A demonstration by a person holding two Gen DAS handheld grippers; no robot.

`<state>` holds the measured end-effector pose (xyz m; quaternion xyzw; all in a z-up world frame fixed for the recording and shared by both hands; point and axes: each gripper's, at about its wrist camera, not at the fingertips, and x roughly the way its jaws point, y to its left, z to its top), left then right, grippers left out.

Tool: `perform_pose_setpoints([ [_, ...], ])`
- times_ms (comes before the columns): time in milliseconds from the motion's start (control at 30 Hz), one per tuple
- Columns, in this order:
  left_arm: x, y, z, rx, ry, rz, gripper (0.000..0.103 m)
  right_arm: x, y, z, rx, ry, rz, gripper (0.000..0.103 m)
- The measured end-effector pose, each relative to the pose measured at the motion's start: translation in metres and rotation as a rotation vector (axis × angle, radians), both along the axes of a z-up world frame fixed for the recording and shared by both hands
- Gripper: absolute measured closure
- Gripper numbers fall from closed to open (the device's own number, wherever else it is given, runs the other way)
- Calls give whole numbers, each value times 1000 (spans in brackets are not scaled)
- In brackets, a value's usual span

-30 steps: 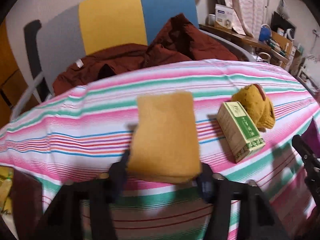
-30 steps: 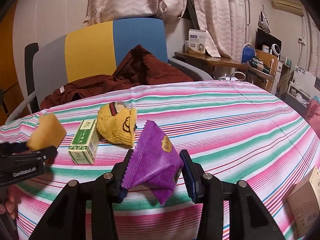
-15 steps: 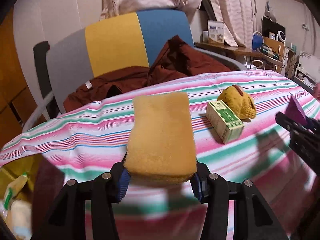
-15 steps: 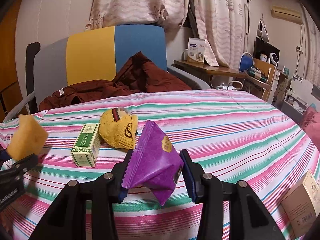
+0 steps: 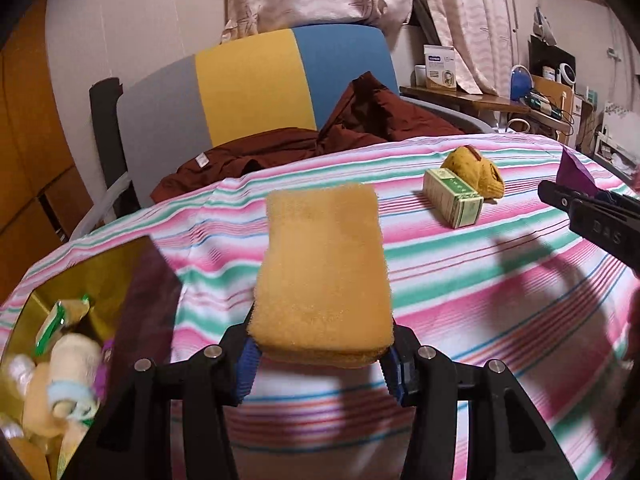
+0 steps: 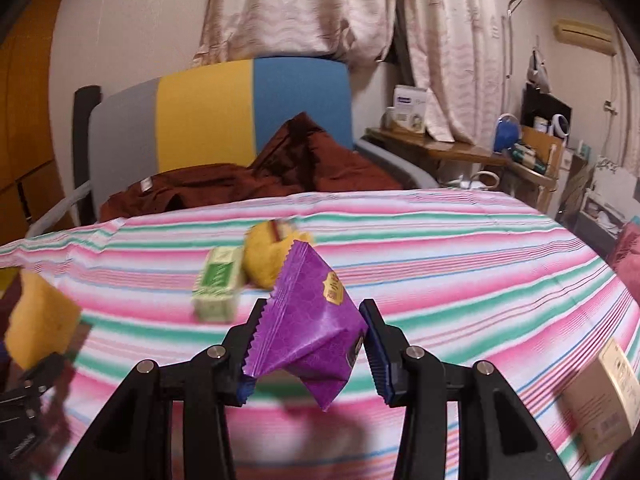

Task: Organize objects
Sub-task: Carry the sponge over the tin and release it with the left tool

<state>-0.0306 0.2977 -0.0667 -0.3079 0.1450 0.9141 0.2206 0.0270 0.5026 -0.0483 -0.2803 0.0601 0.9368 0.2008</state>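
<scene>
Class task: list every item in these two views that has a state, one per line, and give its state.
Left hand-held gripper: shut on the sponge.
Sponge: held above the table.
Right hand-held gripper: shut on the purple packet.
Purple packet: held, lifted off the cloth.
Green box: lying on its side on the striped tablecloth.
Yellow plush toy: resting beside the green box.
Bin: open, holding toys.

Lived-in home room, striped pink-and-green tablecloth (image 6: 440, 248), chair (image 6: 248, 112) in grey, yellow and blue panels draped with maroon clothing (image 6: 280, 172), patterned curtains (image 6: 304, 4), cluttered side desk (image 6: 472, 152), wall air conditioner (image 6: 584, 34), wooden cupboard doors (image 5: 28, 168)
</scene>
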Motion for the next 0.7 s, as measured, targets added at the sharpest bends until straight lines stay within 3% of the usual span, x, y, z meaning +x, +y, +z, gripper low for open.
perform_pose_setpoints([
  [133,3,-8,2,19,-2,15,51,3,-25,0,-8,-3,48,58],
  [233,11,-16,8,47,9,7,51,3,-42,-2,40,-9,78,58],
  [433,28,-48,24,109,-11,5,51,1,-49,-7,78,-21,90,58],
  [700,24,-107,53,199,-26,88,51,-1,-57,-8,118,-41,99,58],
])
